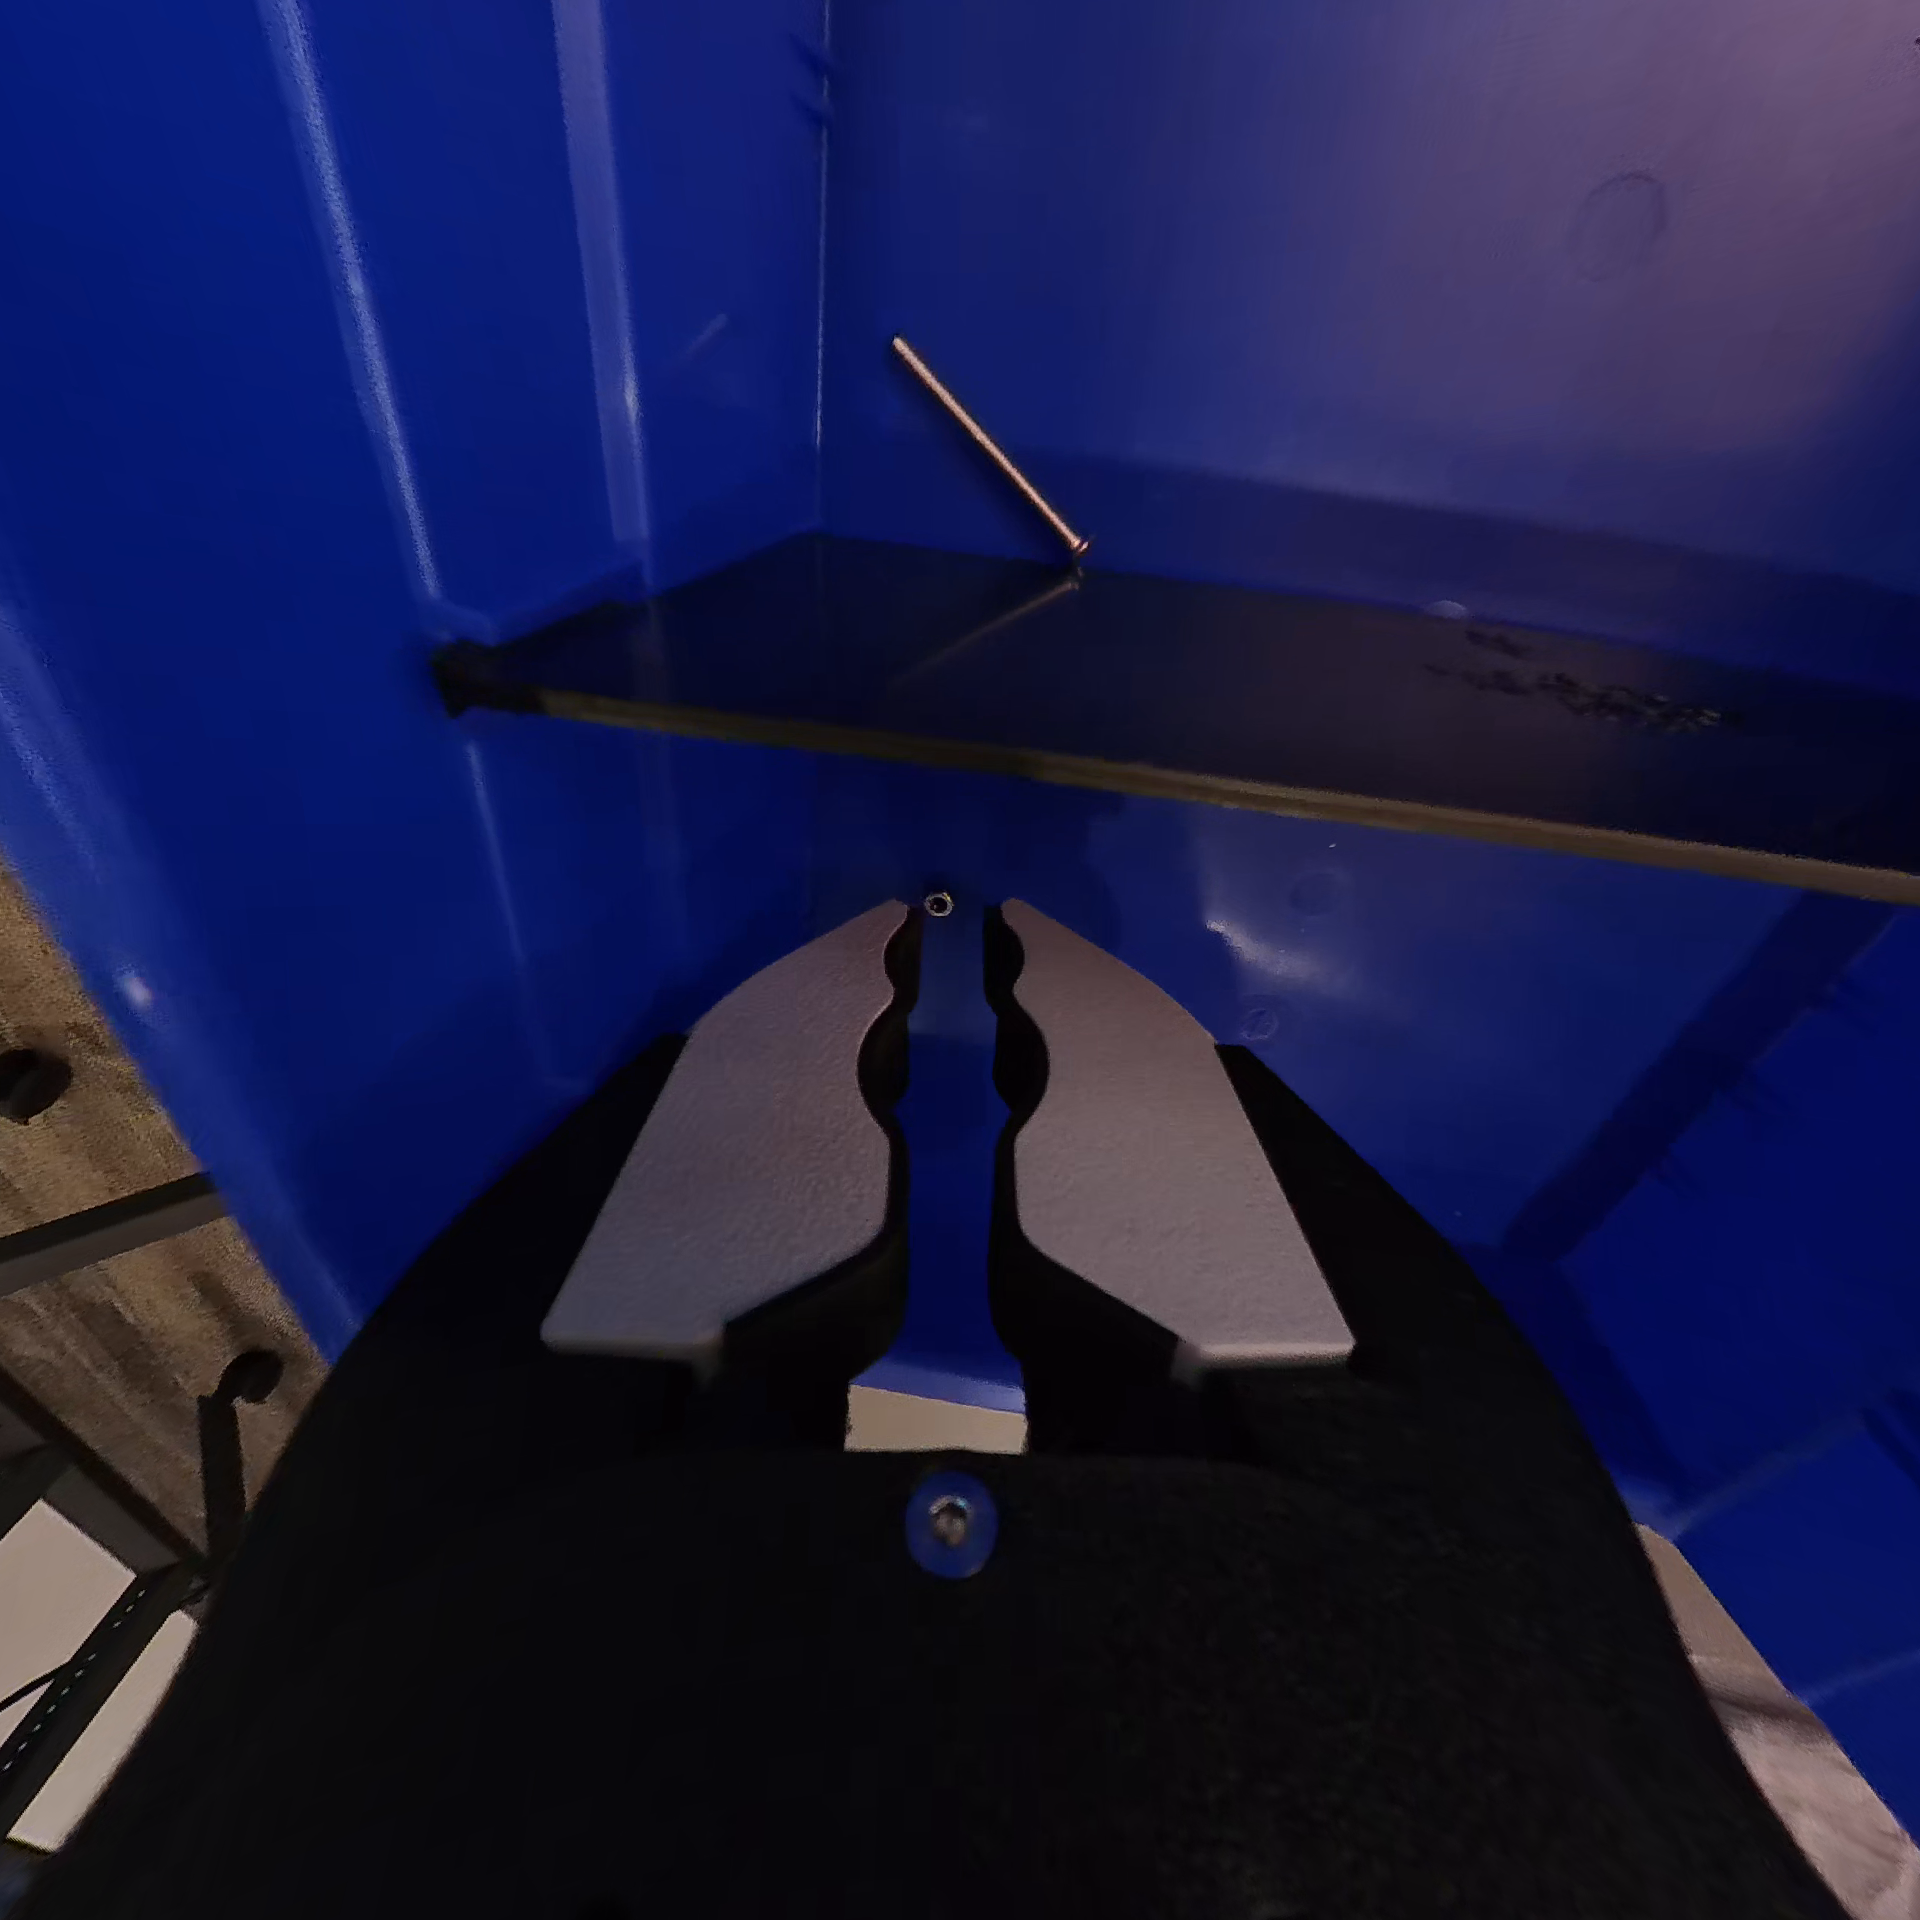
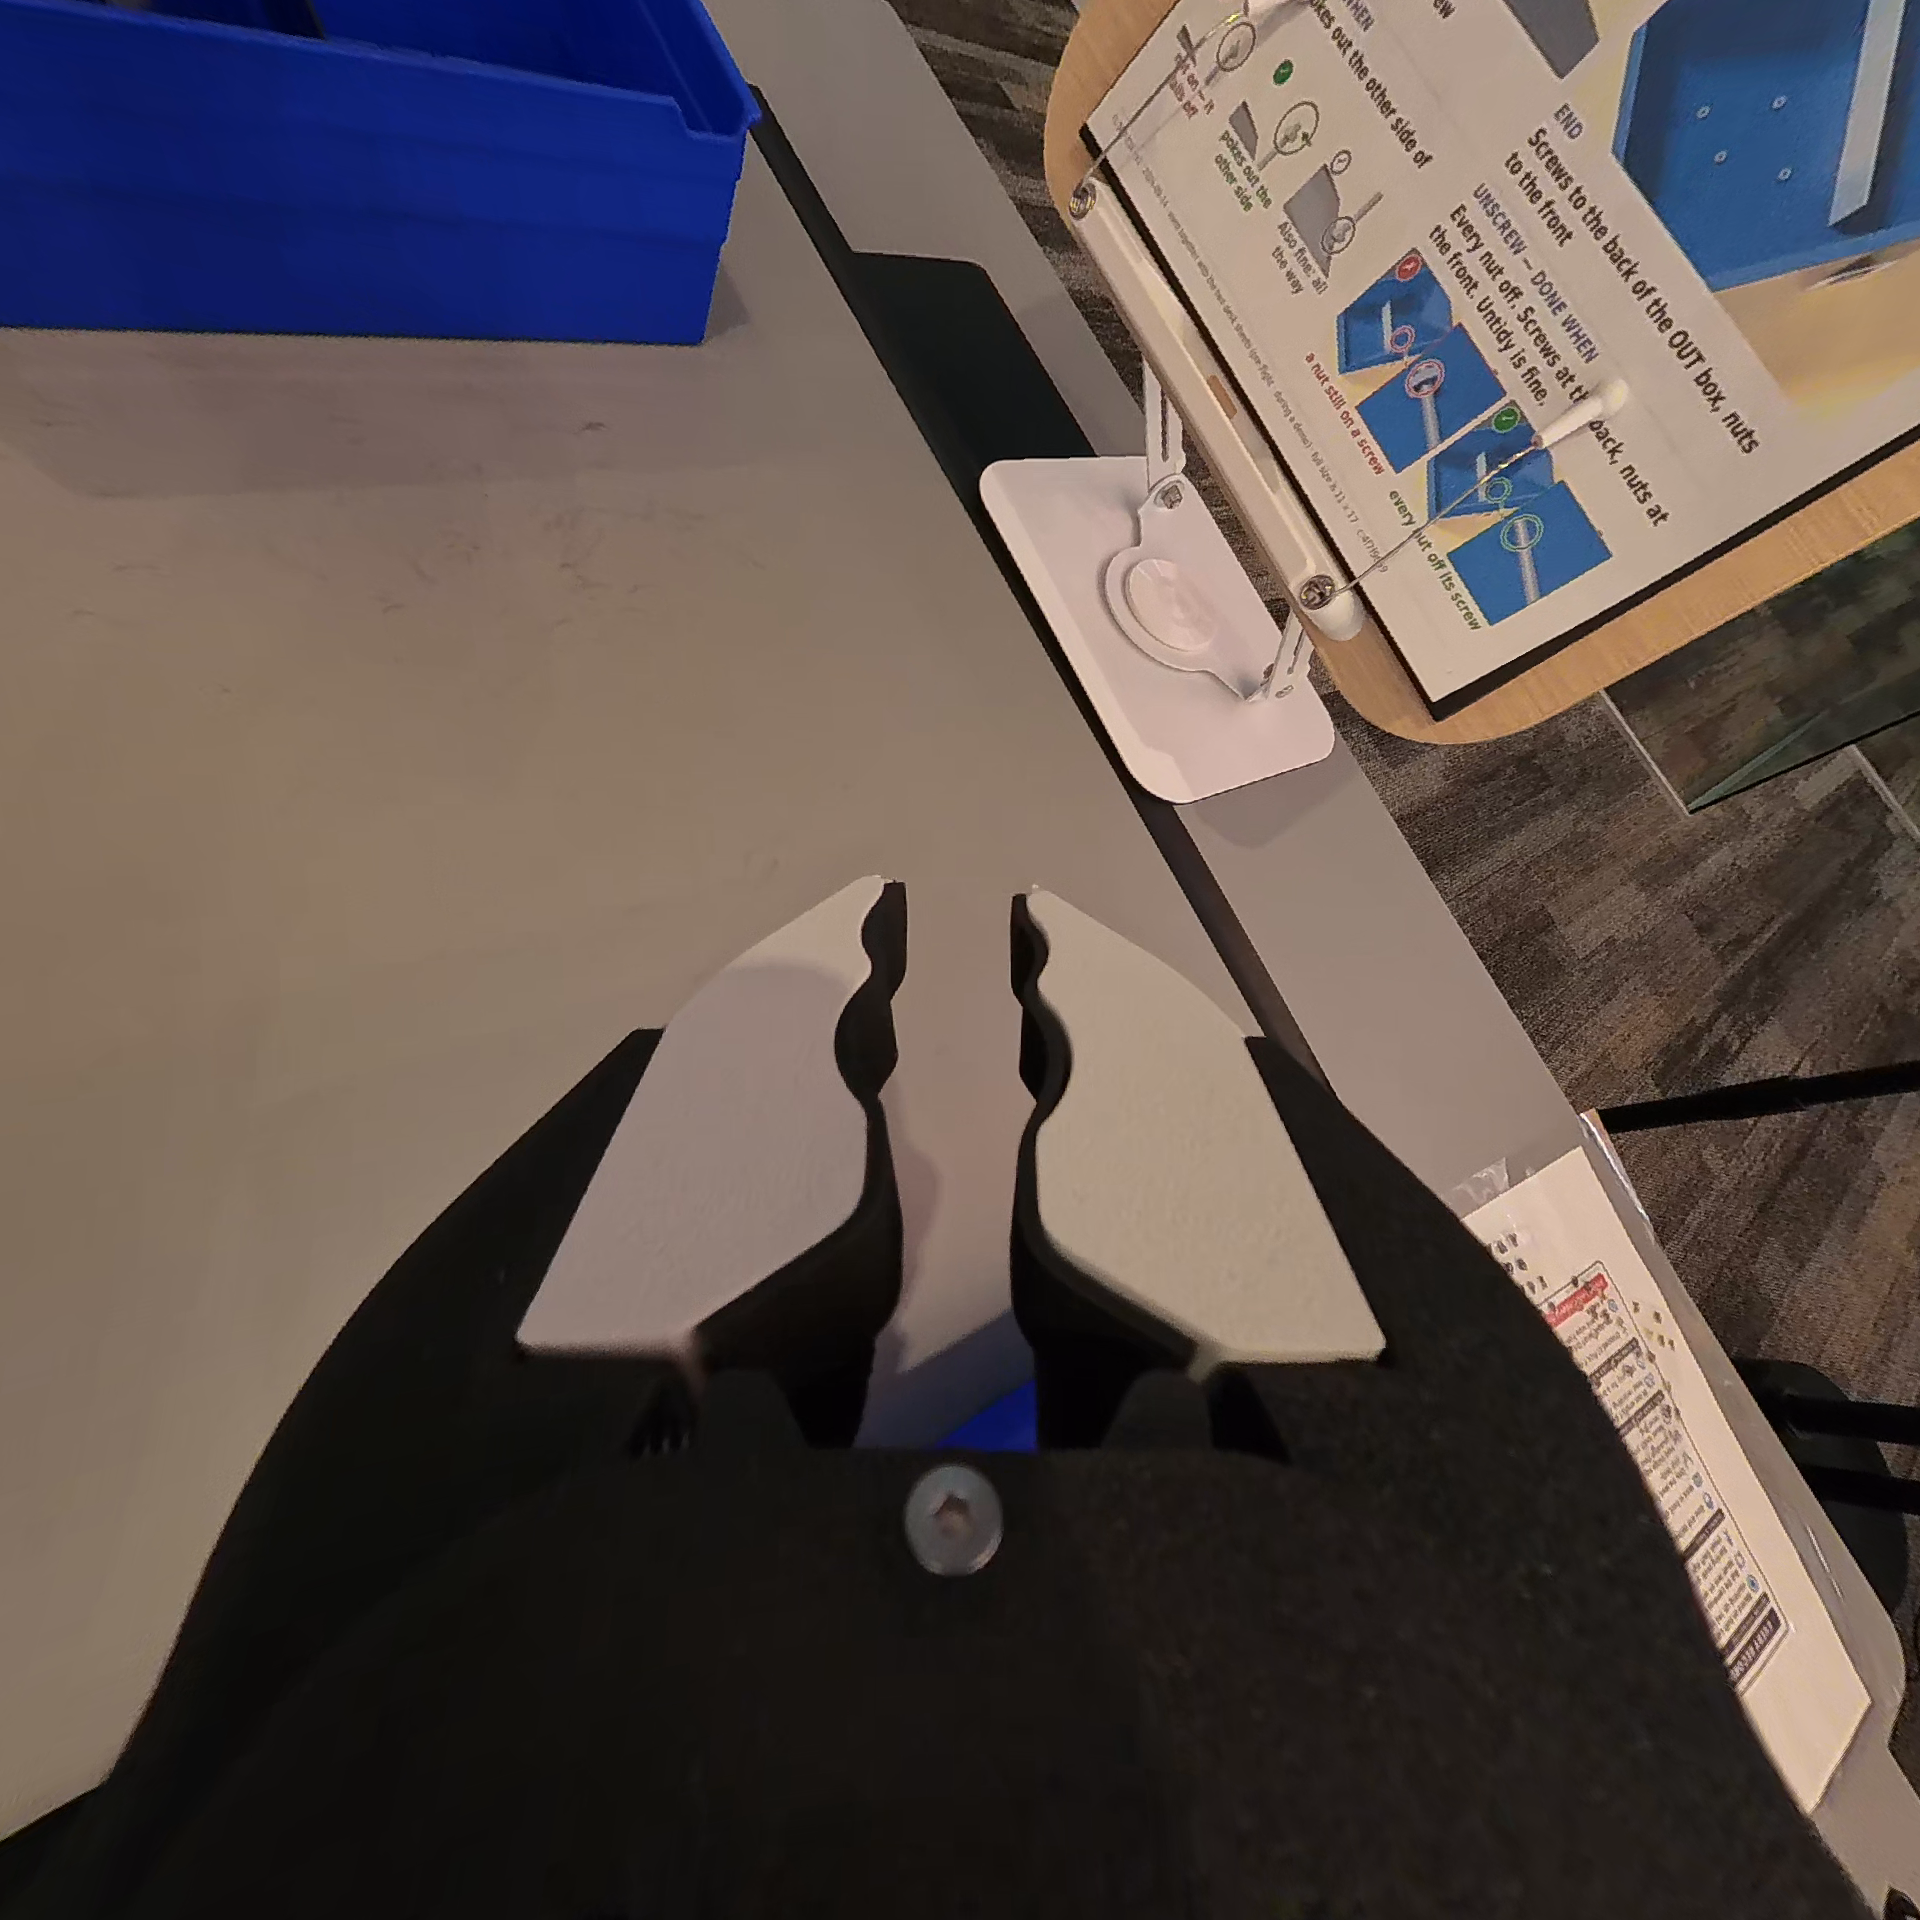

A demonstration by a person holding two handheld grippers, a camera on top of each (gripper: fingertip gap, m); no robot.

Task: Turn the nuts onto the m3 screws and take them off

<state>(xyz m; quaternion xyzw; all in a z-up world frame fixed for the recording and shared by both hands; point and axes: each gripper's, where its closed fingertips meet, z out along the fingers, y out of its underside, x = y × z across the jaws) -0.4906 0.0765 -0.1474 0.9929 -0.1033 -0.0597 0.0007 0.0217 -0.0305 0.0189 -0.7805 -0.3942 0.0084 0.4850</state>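
In the left wrist view I am inside a blue bin (image 1: 312, 520). A long thin screw (image 1: 987, 442) leans against the bin's back wall, its head resting behind a dark divider plate (image 1: 1247, 707). A small silver nut (image 1: 939, 903) lies on the bin floor just beyond my left gripper (image 1: 954, 909). The left jaws stand slightly apart with nothing between them. In the right wrist view my right gripper (image 2: 958, 894) is open and empty above the grey table (image 2: 416, 727).
A second blue bin (image 2: 364, 177) stands at the table's back left. A white stand base (image 2: 1153, 623) holds a wooden board with an instruction sheet (image 2: 1507, 312) at the table's right edge. Another printed sheet (image 2: 1662, 1455) lies at the near right. Carpet floor (image 2: 1662, 935) lies beyond. The tips of one gripper are about 55 cm away from the tips of the other.
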